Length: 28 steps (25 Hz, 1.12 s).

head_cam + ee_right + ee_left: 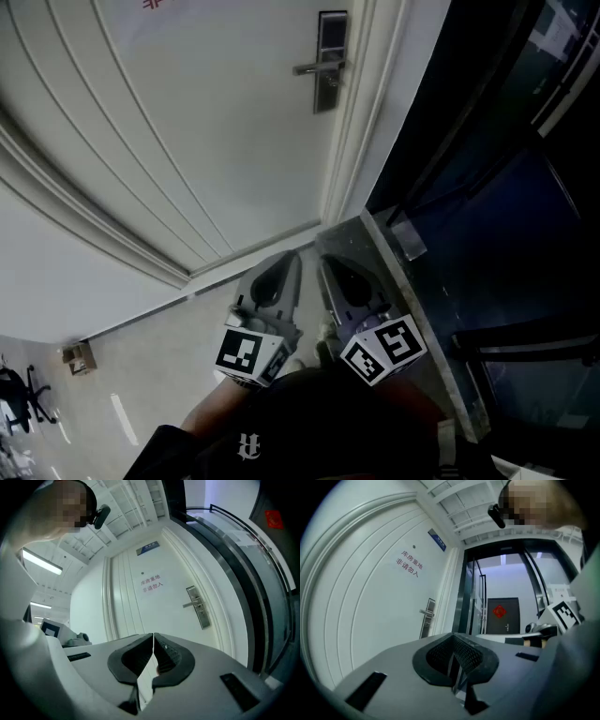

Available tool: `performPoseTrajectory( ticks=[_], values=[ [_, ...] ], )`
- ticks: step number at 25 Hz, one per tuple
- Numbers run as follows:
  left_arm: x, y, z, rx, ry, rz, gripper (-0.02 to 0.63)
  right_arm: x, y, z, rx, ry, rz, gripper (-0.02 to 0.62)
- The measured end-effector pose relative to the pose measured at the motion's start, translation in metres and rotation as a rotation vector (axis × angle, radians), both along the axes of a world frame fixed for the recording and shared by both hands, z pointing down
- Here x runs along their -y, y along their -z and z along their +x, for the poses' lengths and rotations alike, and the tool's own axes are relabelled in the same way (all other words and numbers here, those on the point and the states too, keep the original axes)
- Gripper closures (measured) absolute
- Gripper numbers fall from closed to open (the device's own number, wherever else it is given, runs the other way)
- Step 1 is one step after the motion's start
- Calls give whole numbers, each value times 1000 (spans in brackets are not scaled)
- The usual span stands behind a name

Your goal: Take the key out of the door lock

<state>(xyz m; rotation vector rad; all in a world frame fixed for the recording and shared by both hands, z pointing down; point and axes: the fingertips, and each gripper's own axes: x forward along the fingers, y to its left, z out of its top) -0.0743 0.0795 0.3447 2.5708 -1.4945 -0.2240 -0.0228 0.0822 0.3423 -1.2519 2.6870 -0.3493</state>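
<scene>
A white door [216, 122] carries a metal lock plate with a lever handle [325, 67] at its right edge. The same lock [427, 617] shows small and far off in the left gripper view, and the lock [198, 607] appears again in the right gripper view. No key can be made out at this distance. My left gripper [281, 274] and right gripper [342, 277] are held side by side low in the head view, well short of the door. Both point towards it. Each has its jaws closed tip to tip with nothing between them.
A dark glass partition with metal framing [487, 187] stands right of the white door frame [361, 112]. A dark door with a red ornament [502, 615] lies beyond it. A small brown box [79, 357] and an office chair [23, 394] sit on the floor at left.
</scene>
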Motion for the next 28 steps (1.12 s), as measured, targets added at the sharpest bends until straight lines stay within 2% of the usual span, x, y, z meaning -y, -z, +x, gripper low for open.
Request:
performPoseTrajectory(
  ticks=[10,13,22,24,25,28],
  values=[
    [109,15,40,2,38,38,600,119,14,35,-10,65,15,578],
    [139,25,46,-35,85,52,600,150,18,41,-16,108,20,578],
    [184,19,45,18,124,25,600,209,18,43,-1,128,32,577],
    [191,16,43,30,118,20,600,226,19,42,53,140,-3,577],
    [197,16,43,26,109,21,600,239,18,43,116,152,-48,577],
    [219,23,44,-11,74,49,600,286,13,52,390,176,-241,577]
  ],
)
